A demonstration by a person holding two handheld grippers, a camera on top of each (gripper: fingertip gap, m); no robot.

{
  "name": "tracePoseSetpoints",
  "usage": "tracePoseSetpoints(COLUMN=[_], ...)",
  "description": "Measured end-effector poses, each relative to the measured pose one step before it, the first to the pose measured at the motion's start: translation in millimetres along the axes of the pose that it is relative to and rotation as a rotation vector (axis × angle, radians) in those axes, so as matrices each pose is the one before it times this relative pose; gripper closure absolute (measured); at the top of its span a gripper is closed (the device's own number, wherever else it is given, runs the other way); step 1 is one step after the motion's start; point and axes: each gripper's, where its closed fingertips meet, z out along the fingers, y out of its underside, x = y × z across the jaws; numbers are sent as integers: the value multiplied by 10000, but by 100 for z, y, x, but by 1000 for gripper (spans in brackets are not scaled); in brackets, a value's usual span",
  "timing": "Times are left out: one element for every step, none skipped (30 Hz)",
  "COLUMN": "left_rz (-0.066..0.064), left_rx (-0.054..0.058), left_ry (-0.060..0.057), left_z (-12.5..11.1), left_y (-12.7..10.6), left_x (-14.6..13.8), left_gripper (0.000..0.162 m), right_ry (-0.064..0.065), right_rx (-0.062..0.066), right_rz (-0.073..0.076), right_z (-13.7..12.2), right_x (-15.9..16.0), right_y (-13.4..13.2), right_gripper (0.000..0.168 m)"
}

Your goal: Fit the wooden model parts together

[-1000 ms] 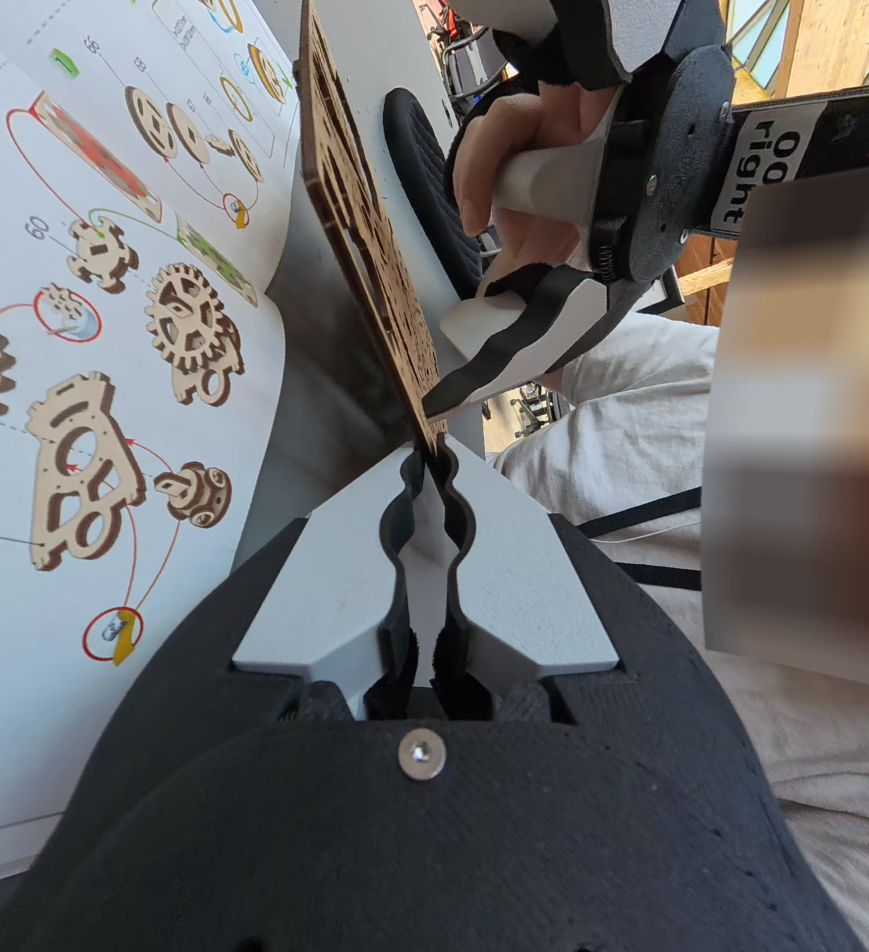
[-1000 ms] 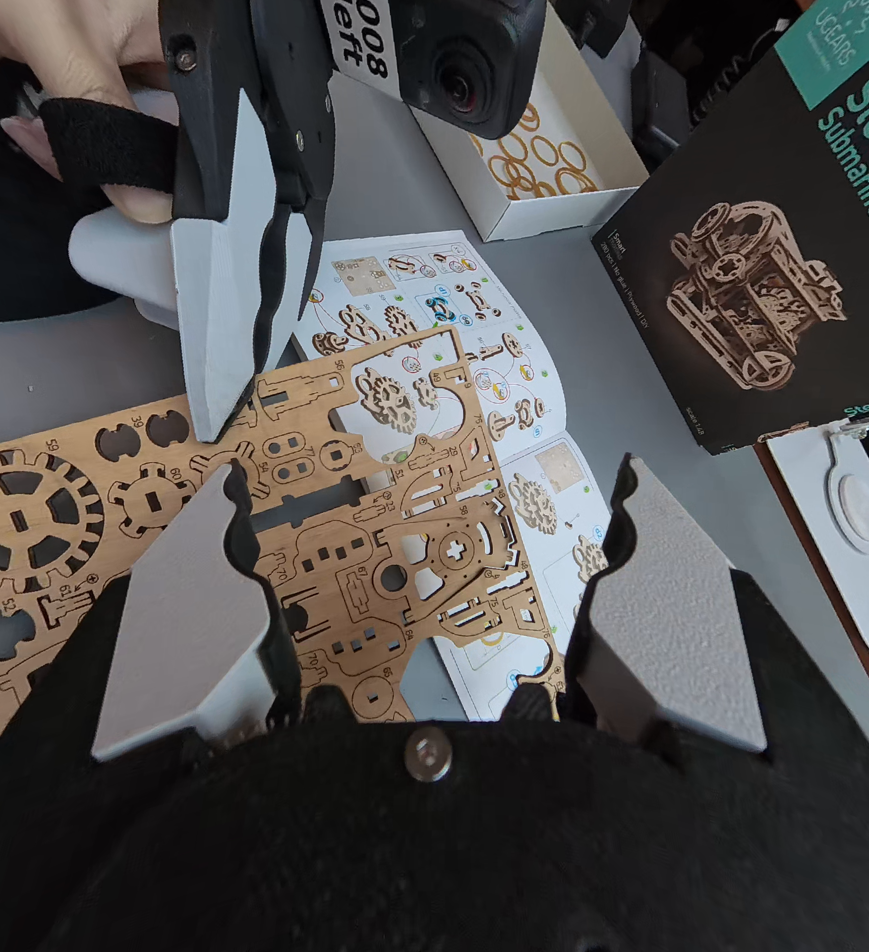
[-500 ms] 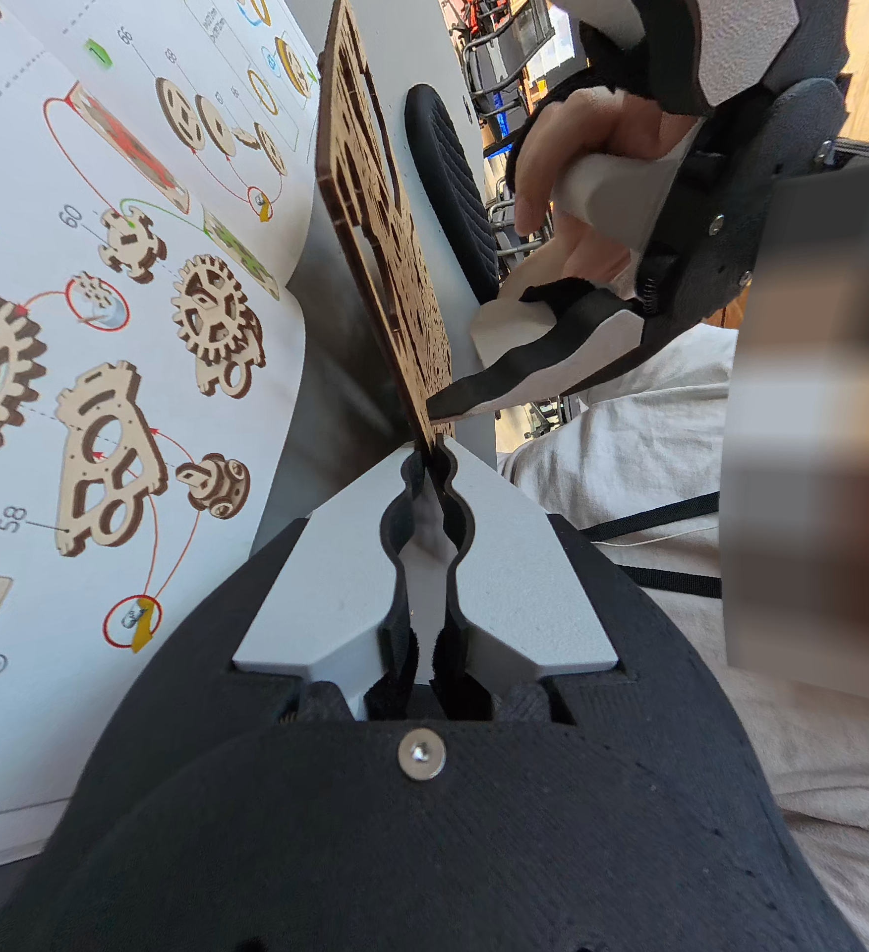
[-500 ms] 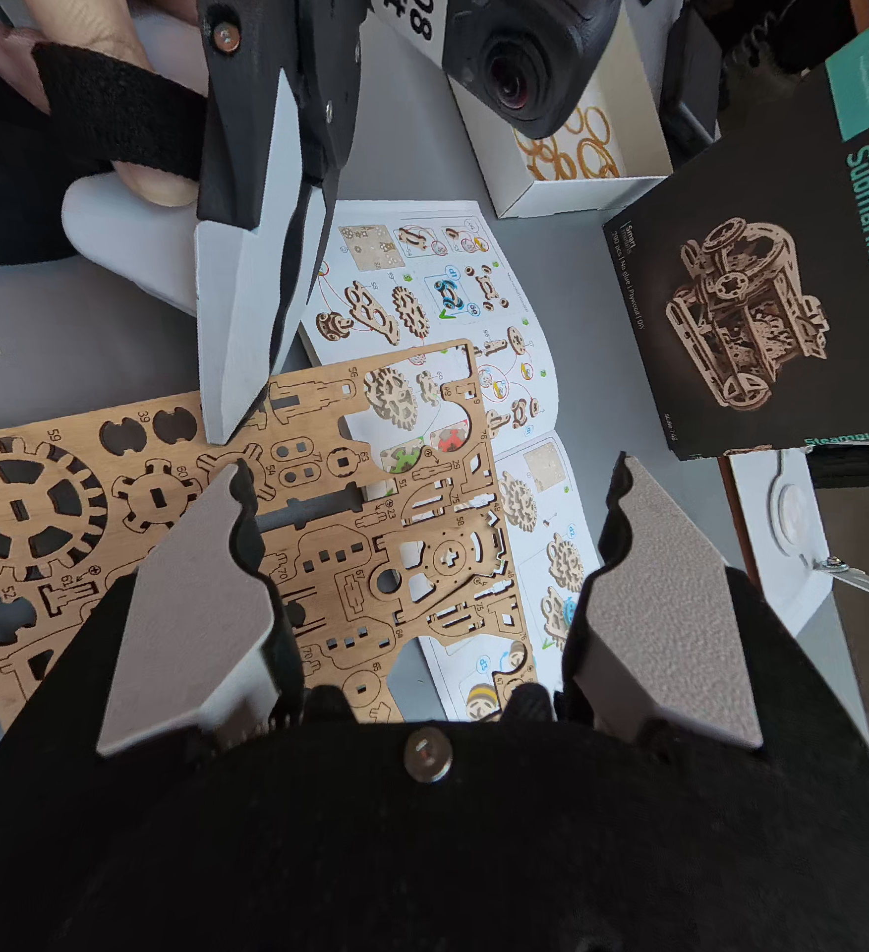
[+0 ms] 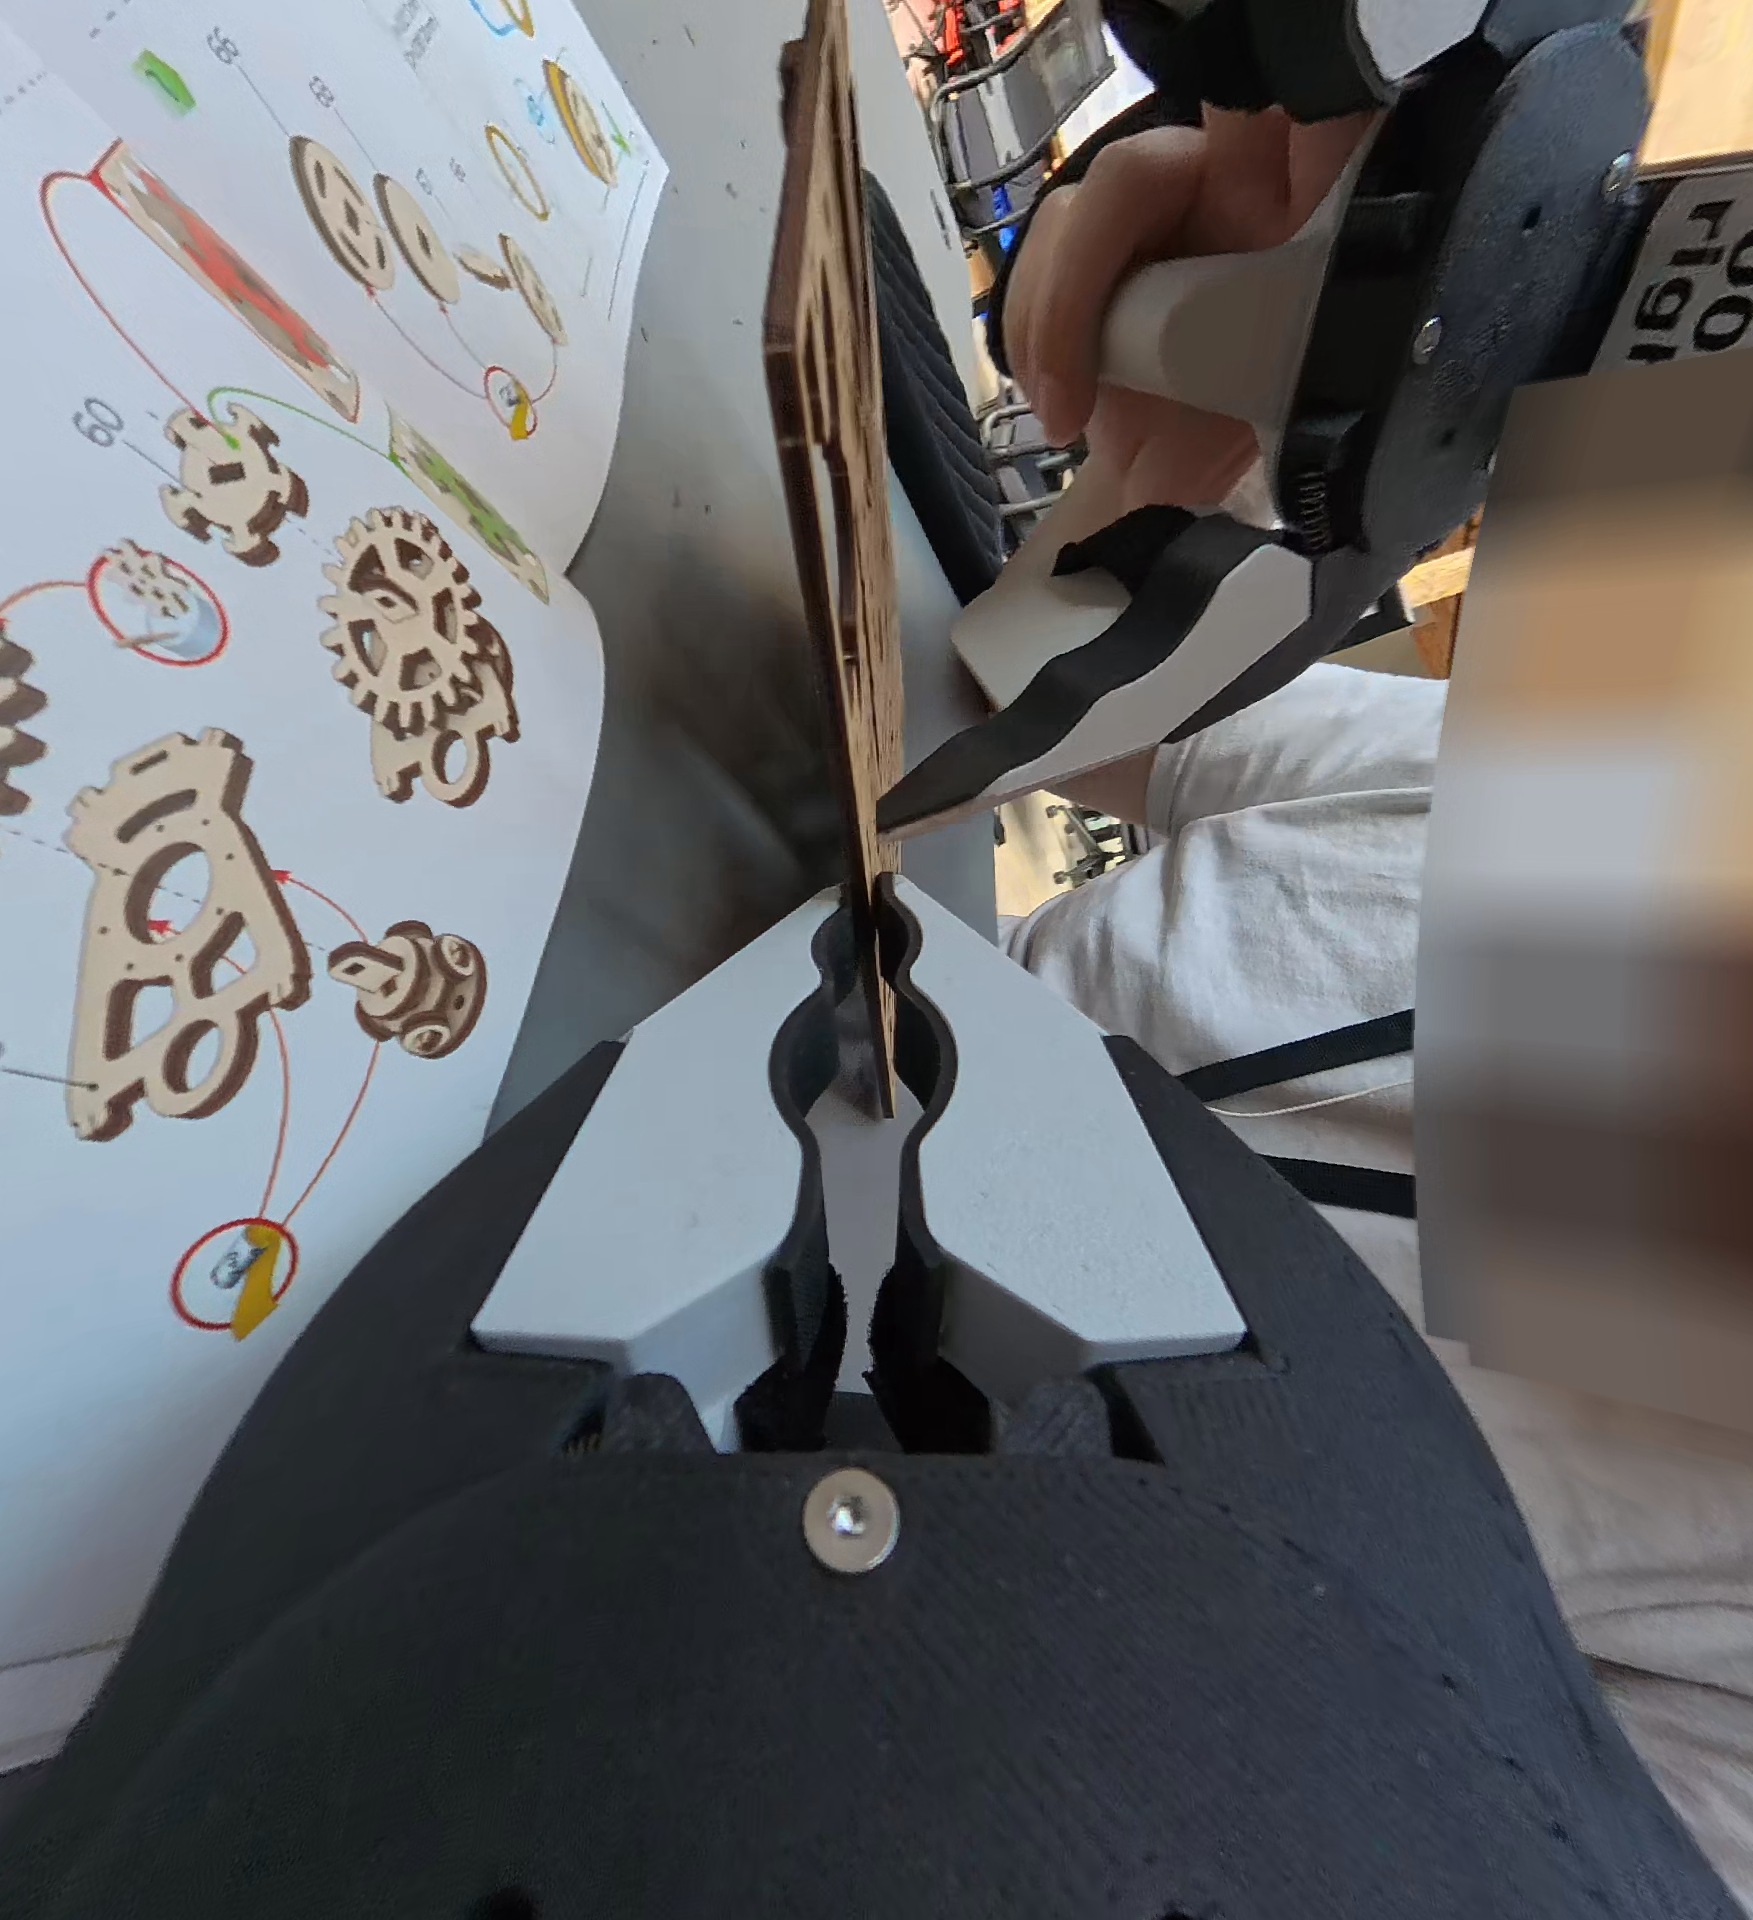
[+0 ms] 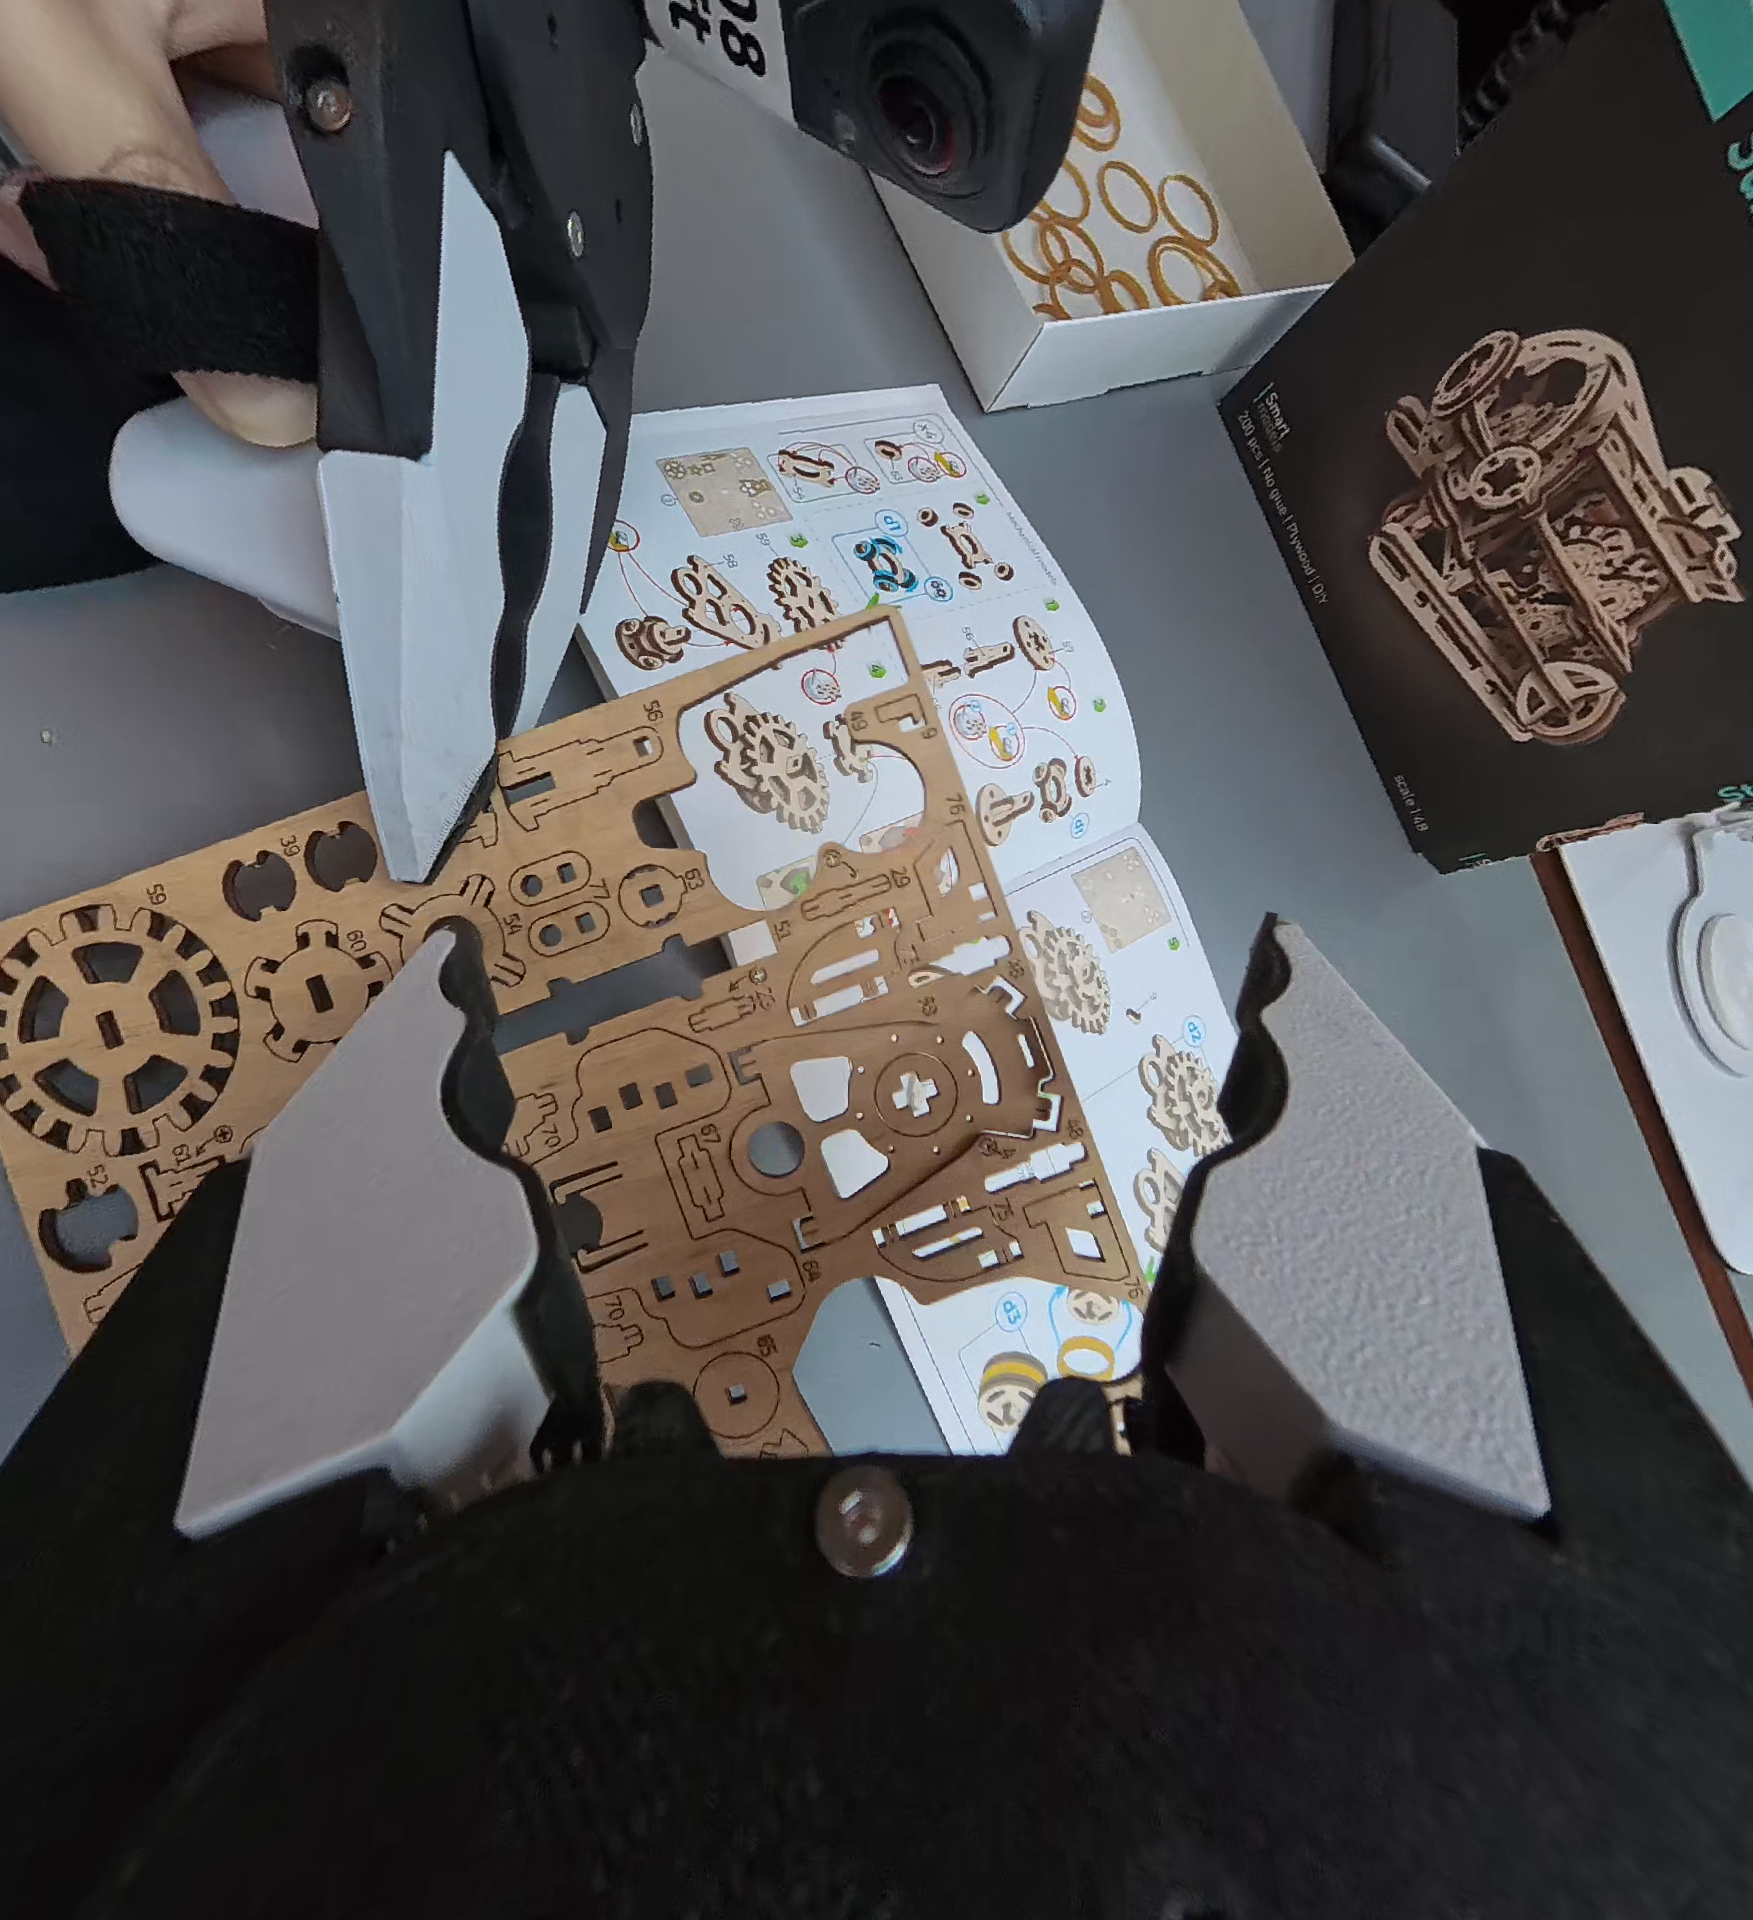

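A laser-cut wooden parts sheet (image 6: 643,1039) lies partly on the grey table and partly on an open instruction booklet (image 6: 1007,644). My left gripper (image 6: 436,852) is shut on the sheet's far edge. In the left wrist view the sheet (image 5: 836,520) shows edge-on, running up from between the closed fingers of the left gripper (image 5: 872,914). My right gripper (image 6: 851,935) is open and empty, its fingers hovering over the middle of the sheet. In the left wrist view the right gripper's tip (image 5: 898,821) reaches the sheet's face just above my left fingers.
A black model box (image 6: 1578,468) lies at the right. A white open box of rubber rings (image 6: 1132,260) stands at the back. A white card holder (image 6: 1734,1018) lies at the right edge. The booklet pages (image 5: 228,727) fill the left. A person's clothed lap (image 5: 1267,935) is near.
The sheet now sits deeper between my left fingers and shows more edge-on. My right gripper has come closer to the sheet, still open.
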Motion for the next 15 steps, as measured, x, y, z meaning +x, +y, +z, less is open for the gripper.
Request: tracePoseSetpoints(left_rz=[-102,-112,-57,-18,5,14,-7,-26,-34,-34,-21,-8,-3,7,14], left_rx=[-39,-13,4,2,-1,-1,1,6,18,29,17,4,4,3,1], left_ry=[-99,46,83,15,32,34,13,20,32,24,19,17,-1,-6,-4], left_z=[11,-2,-11,-6,-1,4,-4,-1,-20,-33,-16,-2,10,0,-3], left_y=[78,29,-14,-3,2,3,-4,-5,-31,-38,-29,-8,-13,-8,5], left_x=[-226,-41,49,-1,40,51,11,2,13,0,-1,17,-1,-4,8], left_gripper=[162,161,162,162,162,162,162,162,162,162,162,162,162,162,162], right_ry=[51,147,163,145,-76,-430,-532,-524,-645,-649,-564,-545,-258,-73,-118], right_rx=[159,128,183,369,483,541,562,526,380,142,-16,-122,-205,-265,-303], right_rz=[287,189,-18,-147,-167,-184,-204,-179,-87,119,219,195,224,208,172], right_z=[-230,-354,-470,-594,-682,-660,-578,-414,-179,105,247,335,385,371,333], right_x=[391,563,527,397,-57,-747,-1093,-1221,-1487,-1519,-1371,-1243,-683,-274,-243], right_y=[113,124,-34,-349,-559,-658,-686,-636,-522,-290,-61,143,293,363,409], right_gripper=[30,31,32,34,43,56,71,86,101,116,120,129,131,131,131])
